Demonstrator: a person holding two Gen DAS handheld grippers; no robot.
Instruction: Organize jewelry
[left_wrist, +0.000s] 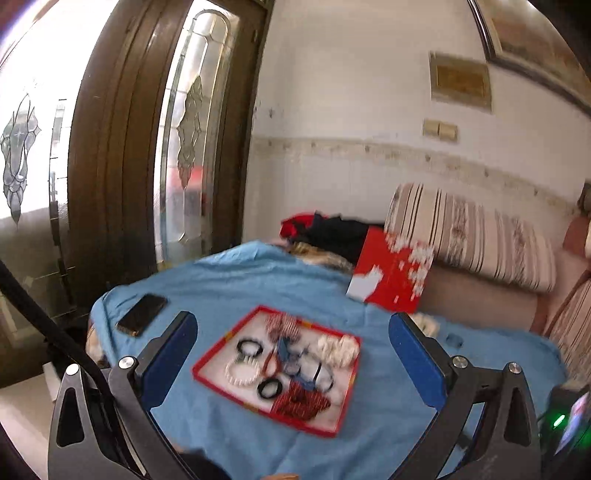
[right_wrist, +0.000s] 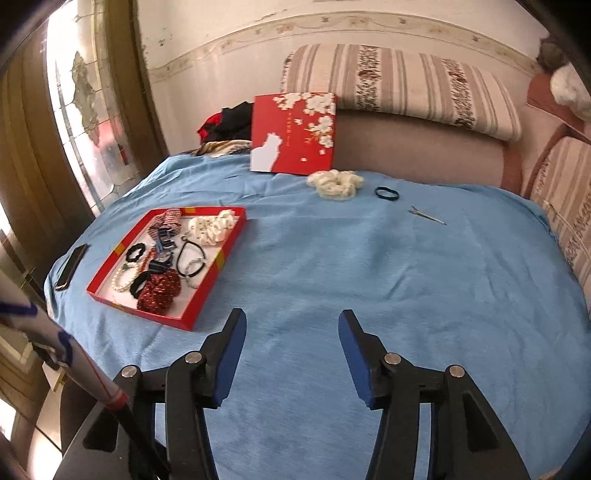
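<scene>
A shallow red tray (left_wrist: 221, 389) (right_wrist: 218, 275) lies on the blue cloth. It holds several hair ties, a pearl bracelet (right_wrist: 122, 278), a red scrunchie (right_wrist: 160, 290) and a white scrunchie (right_wrist: 210, 225). My left gripper (left_wrist: 291, 325) is open and empty, held above the tray. My right gripper (right_wrist: 291, 321) is open and empty over bare cloth, right of the tray. Loose on the cloth at the far side lie a cream scrunchie (right_wrist: 336, 184), a black hair tie (right_wrist: 386, 193) and a thin metal hair clip (right_wrist: 426, 215).
A red box lid with white flowers (right_wrist: 295, 133) (left_wrist: 391, 273) leans against the sofa back. A black phone (left_wrist: 142, 314) (right_wrist: 71, 266) lies left of the tray. Striped cushions (right_wrist: 399, 85) line the back and right. Dark clothes (right_wrist: 232, 122) sit behind the lid.
</scene>
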